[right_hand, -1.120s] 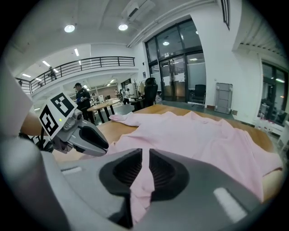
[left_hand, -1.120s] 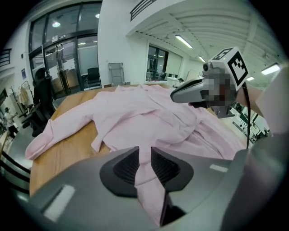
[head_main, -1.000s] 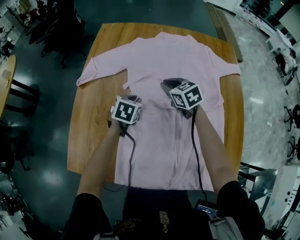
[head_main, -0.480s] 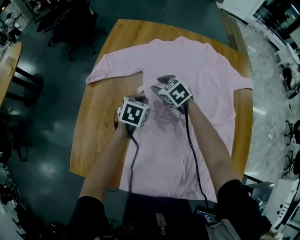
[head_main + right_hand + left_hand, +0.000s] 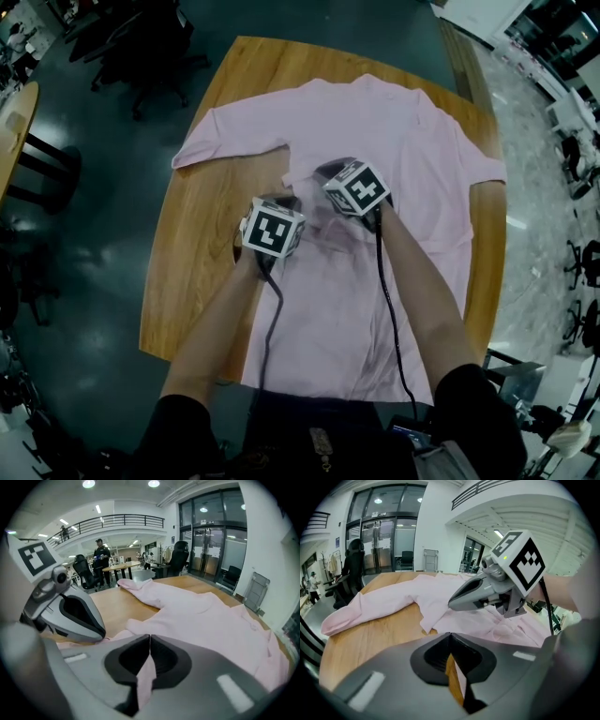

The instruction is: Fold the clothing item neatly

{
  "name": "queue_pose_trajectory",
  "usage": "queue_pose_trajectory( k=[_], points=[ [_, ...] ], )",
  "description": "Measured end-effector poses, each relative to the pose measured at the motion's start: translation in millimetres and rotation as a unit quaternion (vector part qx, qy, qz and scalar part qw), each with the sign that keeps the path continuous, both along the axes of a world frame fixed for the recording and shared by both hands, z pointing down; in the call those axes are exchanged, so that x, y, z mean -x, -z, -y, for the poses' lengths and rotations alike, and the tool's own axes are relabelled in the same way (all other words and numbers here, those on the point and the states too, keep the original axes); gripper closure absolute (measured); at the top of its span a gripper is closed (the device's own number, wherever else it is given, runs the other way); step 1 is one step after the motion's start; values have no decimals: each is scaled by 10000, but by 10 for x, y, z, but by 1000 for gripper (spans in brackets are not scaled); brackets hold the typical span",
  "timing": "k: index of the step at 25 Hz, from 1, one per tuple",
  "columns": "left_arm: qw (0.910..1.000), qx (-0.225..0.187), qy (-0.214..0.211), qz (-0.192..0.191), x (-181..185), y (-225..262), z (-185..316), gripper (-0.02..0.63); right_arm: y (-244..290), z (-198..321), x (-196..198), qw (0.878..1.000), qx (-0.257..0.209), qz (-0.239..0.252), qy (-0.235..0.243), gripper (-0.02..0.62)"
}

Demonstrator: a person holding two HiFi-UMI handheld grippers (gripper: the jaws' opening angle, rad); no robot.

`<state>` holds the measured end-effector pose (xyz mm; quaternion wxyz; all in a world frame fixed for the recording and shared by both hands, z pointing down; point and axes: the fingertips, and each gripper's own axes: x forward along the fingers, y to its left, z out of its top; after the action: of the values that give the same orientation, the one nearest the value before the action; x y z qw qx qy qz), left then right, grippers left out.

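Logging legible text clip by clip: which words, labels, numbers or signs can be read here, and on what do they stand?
No readable text anywhere.
Left gripper's cube and right gripper's cube: black-and-white square patterns, no letters.
Pink shirt: no print or label visible.
Blue plate beside the glass doors: too small to read.

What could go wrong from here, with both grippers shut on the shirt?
1. The left gripper seems to pinch only the very edge of the shirt, with bare table showing beside it; it may slip on lifting.
2. The right gripper grips close beside it, so the fold may come out uneven.
3. The shirt appears to overhang the table's near edge; pulling could drag it off.
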<state>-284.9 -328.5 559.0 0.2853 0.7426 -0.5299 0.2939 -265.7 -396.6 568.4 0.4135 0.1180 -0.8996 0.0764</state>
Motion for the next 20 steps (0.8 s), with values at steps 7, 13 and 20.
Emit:
queue_pose_trajectory(
  k=[7, 13, 20],
  points=[
    [9997, -142, -201, 60, -43, 140, 5, 597, 762, 24, -362, 9953, -279, 704, -602, 586],
    [9979, -285, -574, 102, -331, 282, -46, 598, 1169, -86, -1022, 9844, -632, 882, -1388, 586],
    [9961, -231, -851, -3, -807, 377, -194, 598, 1112, -332, -1957, 9665, -546, 926, -2331, 586]
  ],
)
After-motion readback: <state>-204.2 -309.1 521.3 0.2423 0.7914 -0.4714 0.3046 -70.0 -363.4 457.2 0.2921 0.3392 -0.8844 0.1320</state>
